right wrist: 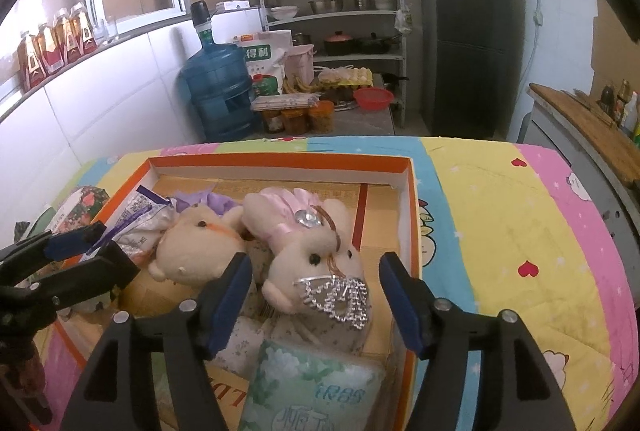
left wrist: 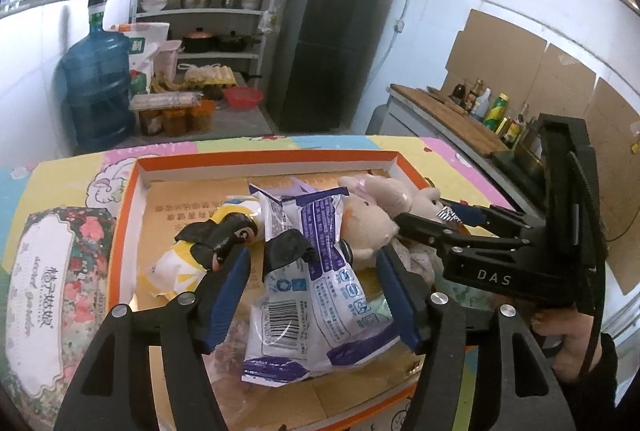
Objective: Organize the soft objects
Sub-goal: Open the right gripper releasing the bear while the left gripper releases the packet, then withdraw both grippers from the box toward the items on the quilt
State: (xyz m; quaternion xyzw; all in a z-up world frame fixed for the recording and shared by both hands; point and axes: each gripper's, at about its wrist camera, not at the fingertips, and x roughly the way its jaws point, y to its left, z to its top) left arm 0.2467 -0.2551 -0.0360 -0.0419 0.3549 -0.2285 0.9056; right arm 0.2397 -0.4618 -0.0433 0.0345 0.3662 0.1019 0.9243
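— What's in the box?

— The orange-rimmed cardboard box [right wrist: 412, 191] lies on a table with a bright cartoon-print cover [right wrist: 500, 215]. Inside, at the right, lies a cream plush bunny in a pink dress [right wrist: 308, 247], with a sparkly tiara [right wrist: 340, 297] across its face. Touching it on the left is a second plush bunny with purple fabric [right wrist: 192, 247]. Left of those, a white-and-purple plastic packet [left wrist: 304, 271] lies on its back, and at the far left a yellow-and-white packet [left wrist: 176, 267] with a small black toy figure [left wrist: 224, 235] on it, though I can't quite tell what it is. A green tissue pack [right wrist: 316, 387] sits at the near edge.

— And outside the box?

— A floral tissue pack [left wrist: 56, 279] just left of it. Beyond the table: a blue water jug [left wrist: 98, 91], a metal shelf of pots and bowls [left wrist: 212, 11], a dark fridge [left wrist: 324, 43], and a counter with bottles [left wrist: 448, 111] at the right.

— The grippers?

— The left gripper [left wrist: 314, 295] stands wide open astride the white-and-purple packet, pads apart from it. The right gripper [right wrist: 316, 303] is equally wide, straddling the pink bunny's head, gripping nothing.
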